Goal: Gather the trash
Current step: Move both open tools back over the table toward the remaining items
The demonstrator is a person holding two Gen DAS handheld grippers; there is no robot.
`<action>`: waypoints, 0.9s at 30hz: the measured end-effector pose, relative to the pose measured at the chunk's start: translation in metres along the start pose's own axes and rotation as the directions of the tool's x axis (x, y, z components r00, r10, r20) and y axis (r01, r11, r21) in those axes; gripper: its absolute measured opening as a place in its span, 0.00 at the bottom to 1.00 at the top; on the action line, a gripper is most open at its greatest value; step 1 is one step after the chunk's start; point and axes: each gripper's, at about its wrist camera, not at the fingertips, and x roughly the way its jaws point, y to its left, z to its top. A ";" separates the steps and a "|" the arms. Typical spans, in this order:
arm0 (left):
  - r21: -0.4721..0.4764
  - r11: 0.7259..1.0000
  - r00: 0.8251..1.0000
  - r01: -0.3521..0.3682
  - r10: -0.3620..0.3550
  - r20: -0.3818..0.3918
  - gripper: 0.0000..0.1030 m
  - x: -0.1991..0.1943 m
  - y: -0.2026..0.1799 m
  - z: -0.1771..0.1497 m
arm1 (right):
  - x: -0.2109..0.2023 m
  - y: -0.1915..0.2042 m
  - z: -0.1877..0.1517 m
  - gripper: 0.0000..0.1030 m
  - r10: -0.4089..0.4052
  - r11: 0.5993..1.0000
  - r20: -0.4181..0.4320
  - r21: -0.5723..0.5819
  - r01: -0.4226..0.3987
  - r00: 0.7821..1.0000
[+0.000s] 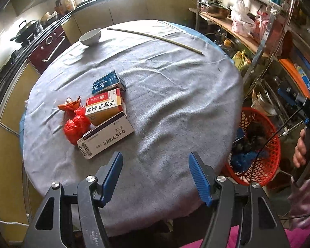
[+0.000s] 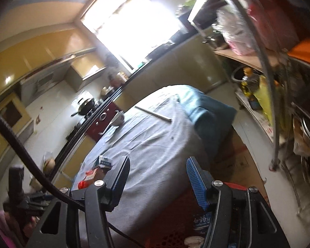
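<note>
From the left wrist view we look down on a round worktop [image 1: 165,103] under a grey cloth; at the left of centre lies the trash in one cluster: a crumpled red plastic bag [image 1: 76,125], an orange wrapper [image 1: 69,104] just above it, a red and white medicine box [image 1: 104,108] touching the bag, a white medicine box [image 1: 105,137] below it, and a dark blue packet [image 1: 107,82] above; in the upper left of the frame stands a white bowl [image 1: 90,36], and a long thin stick [image 1: 155,37] lies across the top; at the bottom centre our left gripper [image 1: 156,169] hangs over bare cloth, its blue pads wide apart and holding nothing; at the right edge, beside the worktop and lower, sits a red mesh basket [image 1: 264,165] with dark and blue scraps inside.

From the right wrist view, blurred, the same trash shows at the lower left; our right gripper [image 2: 158,172] at the bottom centre is spread wide and empty, with the worktop's edge beneath it.
</note>
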 end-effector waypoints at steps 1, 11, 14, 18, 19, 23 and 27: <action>0.002 1.000 1.000 -0.004 0.004 0.002 0.65 -0.001 -0.001 0.001 | 0.000 0.005 0.000 0.59 -0.004 1.000 -0.001 -0.023 0.004 1.000; -0.057 0.997 0.998 0.047 -0.045 0.036 0.66 -0.017 0.023 0.004 | -0.015 0.033 0.006 0.59 -0.034 0.996 -0.025 -0.084 0.032 0.999; -0.096 0.993 0.996 0.069 -0.062 0.069 0.66 -0.024 0.038 0.003 | -0.028 0.050 0.012 0.59 -0.050 0.992 -0.013 -0.116 0.048 0.999; -0.149 0.984 0.991 0.096 -0.081 0.103 0.66 -0.030 0.060 -0.003 | -0.042 0.076 0.020 0.59 -0.051 0.985 0.001 -0.162 0.050 0.999; -0.164 0.981 0.990 0.101 -0.083 0.111 0.66 -0.031 0.067 -0.007 | -0.044 0.084 0.021 0.59 -0.052 0.983 0.004 -0.177 0.052 0.999; -0.204 0.974 0.986 0.103 -0.072 0.152 0.66 -0.041 0.098 -0.023 | -0.051 0.114 0.019 0.59 -0.043 0.977 0.014 -0.209 0.045 0.999; -0.243 0.966 0.978 0.086 -0.035 0.208 0.67 -0.054 0.135 -0.043 | -0.050 0.143 0.013 0.60 -0.026 0.974 0.012 -0.225 0.028 1.000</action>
